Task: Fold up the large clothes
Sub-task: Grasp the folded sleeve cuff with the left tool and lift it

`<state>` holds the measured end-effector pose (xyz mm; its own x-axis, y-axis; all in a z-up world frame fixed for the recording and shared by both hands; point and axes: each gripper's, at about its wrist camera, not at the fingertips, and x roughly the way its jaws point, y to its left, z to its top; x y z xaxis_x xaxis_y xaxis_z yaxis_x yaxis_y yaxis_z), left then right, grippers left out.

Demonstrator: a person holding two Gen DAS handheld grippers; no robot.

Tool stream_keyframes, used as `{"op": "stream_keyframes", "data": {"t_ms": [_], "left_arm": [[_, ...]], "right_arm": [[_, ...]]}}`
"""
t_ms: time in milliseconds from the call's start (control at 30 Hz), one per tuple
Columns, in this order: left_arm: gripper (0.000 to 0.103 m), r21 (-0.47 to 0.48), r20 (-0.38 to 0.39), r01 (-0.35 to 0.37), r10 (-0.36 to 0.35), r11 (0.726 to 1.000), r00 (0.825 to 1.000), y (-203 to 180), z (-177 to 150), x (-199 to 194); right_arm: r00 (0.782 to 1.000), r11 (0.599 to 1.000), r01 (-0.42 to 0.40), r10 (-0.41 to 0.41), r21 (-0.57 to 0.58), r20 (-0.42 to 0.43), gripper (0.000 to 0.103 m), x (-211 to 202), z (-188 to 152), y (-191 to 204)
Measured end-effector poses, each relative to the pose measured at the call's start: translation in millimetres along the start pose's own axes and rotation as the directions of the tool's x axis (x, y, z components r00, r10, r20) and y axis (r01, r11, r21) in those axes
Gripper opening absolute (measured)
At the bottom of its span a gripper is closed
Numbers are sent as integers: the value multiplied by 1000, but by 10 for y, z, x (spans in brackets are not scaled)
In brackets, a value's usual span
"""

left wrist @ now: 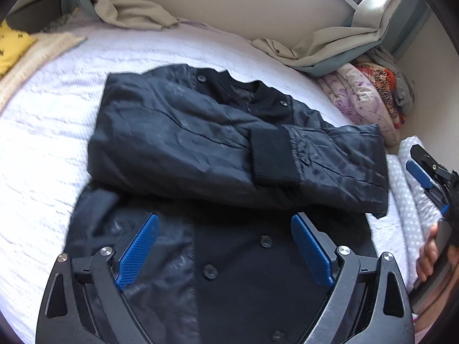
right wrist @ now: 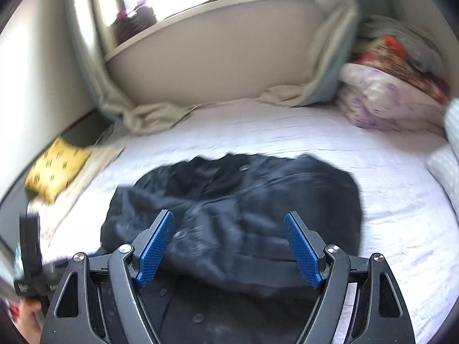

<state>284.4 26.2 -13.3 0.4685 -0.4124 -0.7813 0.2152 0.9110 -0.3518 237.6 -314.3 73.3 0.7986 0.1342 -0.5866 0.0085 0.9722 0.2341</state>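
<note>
Jacket lies lengthwise ahead of our fingers (both pairs apart, empty); left gripper hovers nearer than right gripper.

the jacket lay on the bed, its sleeve across its chest; pillows lay right of the jacket, curtains behind it.

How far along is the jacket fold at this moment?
Done: both sleeves of the dark jacket lie crossed over its chest, one ribbed cuff on top. In hand: nothing; the left gripper and right gripper are open above the fabric. Left: the buttoned lower half still lies flat, unfolded, on the white bedspread.
</note>
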Motion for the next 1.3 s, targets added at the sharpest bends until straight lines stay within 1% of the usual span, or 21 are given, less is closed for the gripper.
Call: {"op": "stream_keyframes", "data": {"t_ms": [67,133,267,400,433,533,600,667,700,767,900,1067,1167,1200,1300], "left_arm": [[94,-31,-19,19,-19,999,1000,1,4,4],[92,-66,-39,45,-48,997,998,-3,40,11],[89,-136,-65,121,-131,983,989,-70,160,38],[84,-188,-91,179,-199,966,976,-155,275,195],[81,-215,-101,198,-223,956,970,-160,297,271],[75,-280,-116,245,-286,928,951,-152,311,461],[70,-330,-122,258,-312,908,942,-146,311,584],[68,-377,-130,284,-354,882,926,-148,326,721],[67,-387,-130,292,-365,875,922,-149,331,760],[67,-402,-132,292,-371,868,919,-152,342,843],[67,-424,-124,290,-372,858,920,-153,384,937],[67,-422,-126,280,-362,862,924,-142,412,1027],[66,-432,-118,283,-365,856,923,-109,411,1075],[65,-434,-112,287,-368,854,923,-99,413,1079],[54,-419,-90,302,-370,856,925,-86,446,1087]], "right_arm": [[1000,998,19,-20,67,10,78,-74,56,-225],[999,995,27,-29,98,17,79,-153,71,-371],[996,992,73,-78,99,45,79,-258,59,-531],[996,989,67,-74,128,49,80,-266,39,-630],[996,988,69,-75,138,45,80,-250,37,-656],[997,986,59,-67,159,42,80,-225,42,-696],[997,985,58,-66,160,45,80,-212,49,-689],[997,986,55,-63,157,47,80,-187,59,-674],[997,986,56,-64,156,46,80,-177,61,-669],[997,987,57,-64,153,44,80,-148,68,-661],[997,988,54,-60,148,37,80,-82,94,-639],[998,989,51,-55,139,27,80,-30,86,-613],[998,988,52,-56,142,24,80,-21,83,-611],[998,988,53,-57,144,24,80,-18,82,-614],[998,987,53,-57,151,21,80,-7,85,-621]]}}
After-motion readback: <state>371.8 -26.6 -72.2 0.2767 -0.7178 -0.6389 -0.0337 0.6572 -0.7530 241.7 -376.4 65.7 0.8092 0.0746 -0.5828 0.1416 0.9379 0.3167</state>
